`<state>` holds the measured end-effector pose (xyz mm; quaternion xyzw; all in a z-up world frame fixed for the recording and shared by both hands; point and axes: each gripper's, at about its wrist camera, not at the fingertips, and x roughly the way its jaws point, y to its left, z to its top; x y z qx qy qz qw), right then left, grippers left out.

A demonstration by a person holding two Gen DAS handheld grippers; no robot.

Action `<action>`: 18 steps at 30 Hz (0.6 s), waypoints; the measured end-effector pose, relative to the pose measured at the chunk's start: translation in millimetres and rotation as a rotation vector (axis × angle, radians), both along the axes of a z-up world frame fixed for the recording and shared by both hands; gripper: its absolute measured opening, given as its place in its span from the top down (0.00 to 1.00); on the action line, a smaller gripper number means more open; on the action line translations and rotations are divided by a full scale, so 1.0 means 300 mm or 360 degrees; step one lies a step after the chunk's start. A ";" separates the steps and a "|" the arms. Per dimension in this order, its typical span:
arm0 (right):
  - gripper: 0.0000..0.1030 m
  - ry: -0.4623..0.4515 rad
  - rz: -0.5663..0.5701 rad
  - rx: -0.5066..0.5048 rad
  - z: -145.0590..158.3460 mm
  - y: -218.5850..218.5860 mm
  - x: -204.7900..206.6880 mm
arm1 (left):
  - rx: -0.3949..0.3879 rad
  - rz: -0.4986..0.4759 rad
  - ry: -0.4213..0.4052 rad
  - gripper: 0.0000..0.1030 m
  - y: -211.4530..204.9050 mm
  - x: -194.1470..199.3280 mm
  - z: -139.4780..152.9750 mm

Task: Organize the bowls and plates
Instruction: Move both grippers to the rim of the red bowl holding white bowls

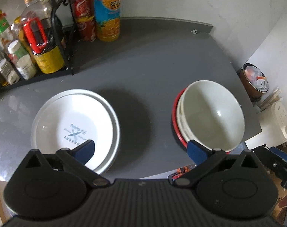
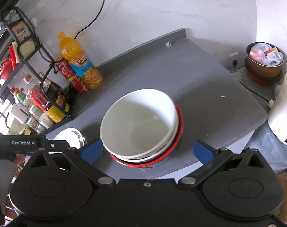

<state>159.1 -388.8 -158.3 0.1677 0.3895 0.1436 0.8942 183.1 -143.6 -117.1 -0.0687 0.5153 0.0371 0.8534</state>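
Two white plates (image 1: 75,121) lie stacked on the grey counter (image 1: 147,70) at the left; the top one bears blue "BAKERY" print. At the right, white bowls (image 1: 211,113) sit nested on a red plate (image 1: 176,130). My left gripper (image 1: 141,149) is open and empty, above the counter between the two stacks. My right gripper (image 2: 148,150) is open and empty, its fingers either side of the near edge of the bowl stack (image 2: 137,123) and red plate (image 2: 178,132). The plate stack (image 2: 71,136) shows at the left of the right wrist view.
A black wire rack (image 1: 58,28) of sauce bottles and jars stands at the back left, with cola cans (image 1: 84,11) and an orange juice bottle (image 1: 107,11) beside it. A brown pot (image 2: 264,60) and a white appliance (image 2: 283,113) stand past the counter's right edge.
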 end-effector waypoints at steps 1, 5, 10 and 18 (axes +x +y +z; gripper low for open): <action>0.00 0.0002 -0.0007 0.0004 -0.005 -0.010 0.001 | 0.0002 -0.0009 -0.0006 0.00 -0.015 0.003 0.002; 0.00 0.0023 -0.0039 0.0027 -0.033 -0.053 0.012 | -0.0029 0.0008 0.0009 0.00 -0.060 0.023 -0.002; 0.00 0.0034 -0.0085 0.0006 -0.064 -0.093 0.037 | -0.0013 -0.0012 0.0003 0.00 -0.117 0.067 -0.011; 0.05 0.0089 -0.0033 0.0037 -0.102 -0.111 0.105 | 0.0031 -0.0008 -0.0021 0.00 -0.173 0.144 -0.027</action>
